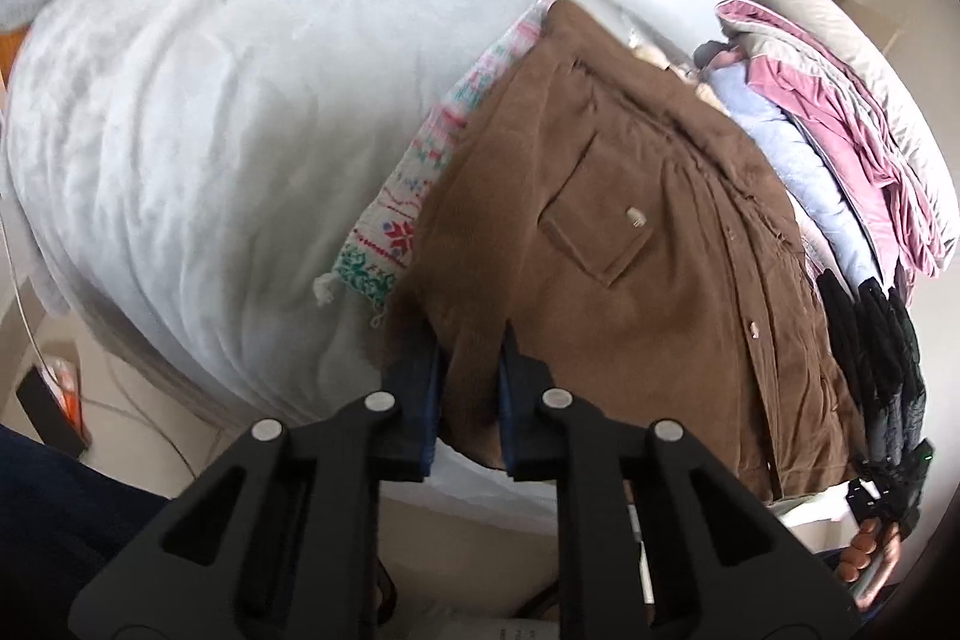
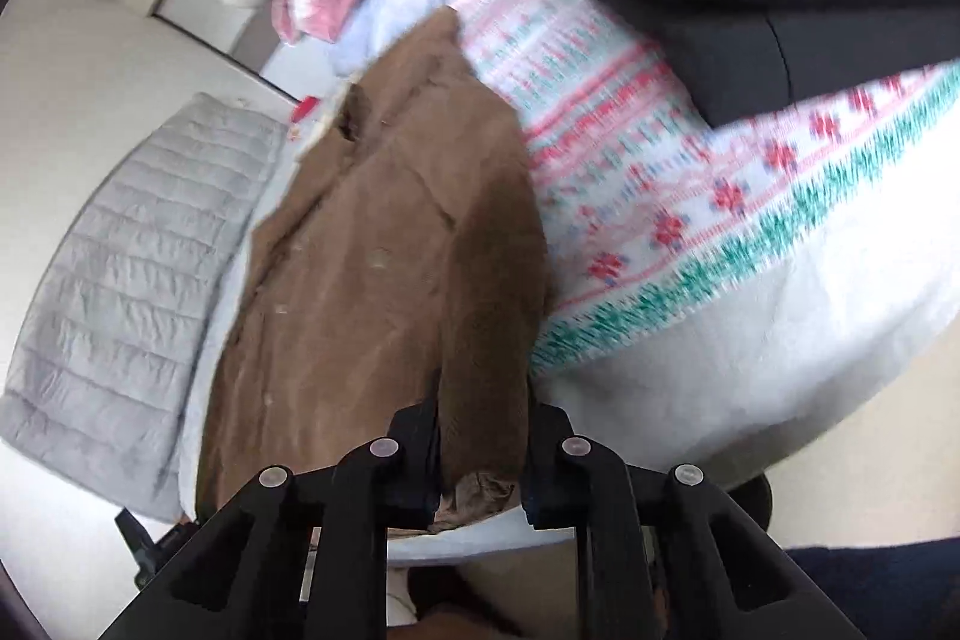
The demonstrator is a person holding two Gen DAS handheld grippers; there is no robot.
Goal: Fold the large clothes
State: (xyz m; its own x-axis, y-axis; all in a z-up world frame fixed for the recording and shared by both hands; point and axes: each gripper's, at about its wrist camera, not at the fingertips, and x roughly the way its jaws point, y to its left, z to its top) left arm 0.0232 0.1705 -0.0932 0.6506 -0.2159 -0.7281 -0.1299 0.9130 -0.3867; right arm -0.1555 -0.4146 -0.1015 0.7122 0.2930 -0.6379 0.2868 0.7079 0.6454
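**Both claws clamped on the coat hem**

Pale grey fleece bedding [image 1: 210, 112] carries our brown corduroy coat [image 1: 630, 280], spread flat beside a patterned knit blanket [image 2: 690, 196]. Left claw [image 1: 471, 388] and right claw [image 2: 483, 454] each pinch its near edge. Next, we judge, comes lifting together and folding away from us.

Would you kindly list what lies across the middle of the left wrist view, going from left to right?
Pale grey blanket → patterned knit sweater → brown coat → light blue garment → pink garment → beige pillow.
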